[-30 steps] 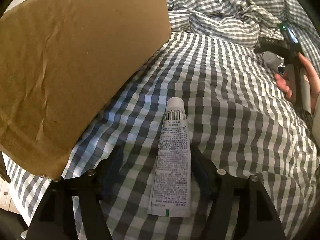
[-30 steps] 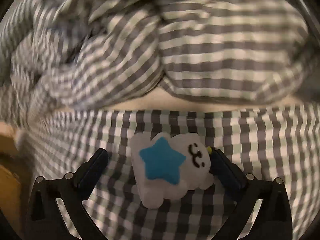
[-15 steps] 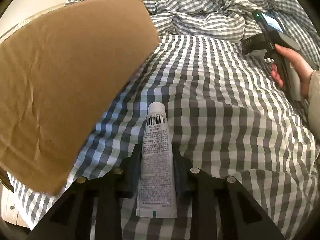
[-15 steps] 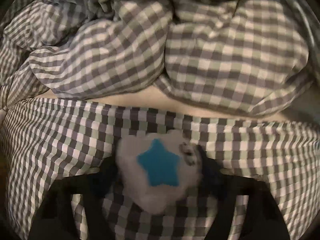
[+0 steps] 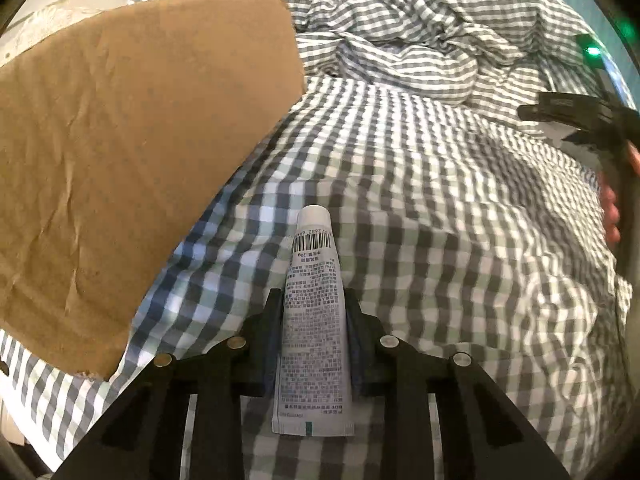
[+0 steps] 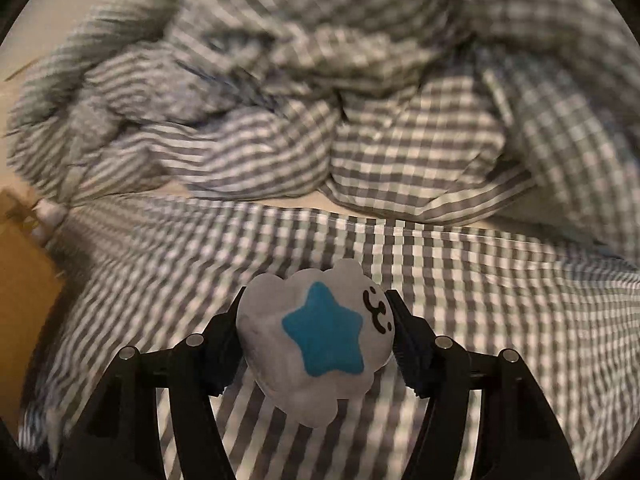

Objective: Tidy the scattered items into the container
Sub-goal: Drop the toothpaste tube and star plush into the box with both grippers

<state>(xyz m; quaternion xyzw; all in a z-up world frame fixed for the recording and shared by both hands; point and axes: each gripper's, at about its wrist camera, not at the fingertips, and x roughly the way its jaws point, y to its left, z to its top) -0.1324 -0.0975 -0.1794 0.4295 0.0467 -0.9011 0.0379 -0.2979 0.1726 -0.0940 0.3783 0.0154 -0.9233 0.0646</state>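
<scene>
Item 1, left gripper (image 5: pixel 313 334): a second ago its jaws stood wide on either side of the white printed squeeze tube with barcode (image 5: pixel 314 320), which lay flat on the grey-and-white gingham bedsheet (image 5: pixel 460 280). Now the jaws are pressed against both flanks of the tube, clamped on its mid-body. The cap end points to 12 o'clock; the crimped tail sticks out toward 6 o'clock, back between the gripper's arms. Whether the tube has cleared the sheet cannot be told.

Item 2, right gripper (image 6: pixel 316 338): a second ago open around the white plush toy with blue star and stitched face (image 6: pixel 318 344); now shut on it, the pads denting its soft sides. The toy has turned a little in the grasp, its face toward 2 o'clock. The view is smeared, which suggests motion.

Item 3, brown corrugated cardboard box flap (image 5: pixel 132 168): fills the 9 to 11 o'clock part of the left view, the creased flap hanging over the sheet. A sliver of the same brown shows at 9 o'clock in the right view. The interior is not in sight.

Item 4, crumpled gingham duvet (image 5: pixel 400 28): heaped at 12 o'clock in both views.

Item 5, right hand on its gripper handle (image 5: pixel 612 208): at 3 o'clock in the left view.

Assessment: both pickups appear complete, so what remains, as judged, is the carry toward 10 o'clock over the flap and release inside. The plush may squirm; the slim tube may pivot.
</scene>
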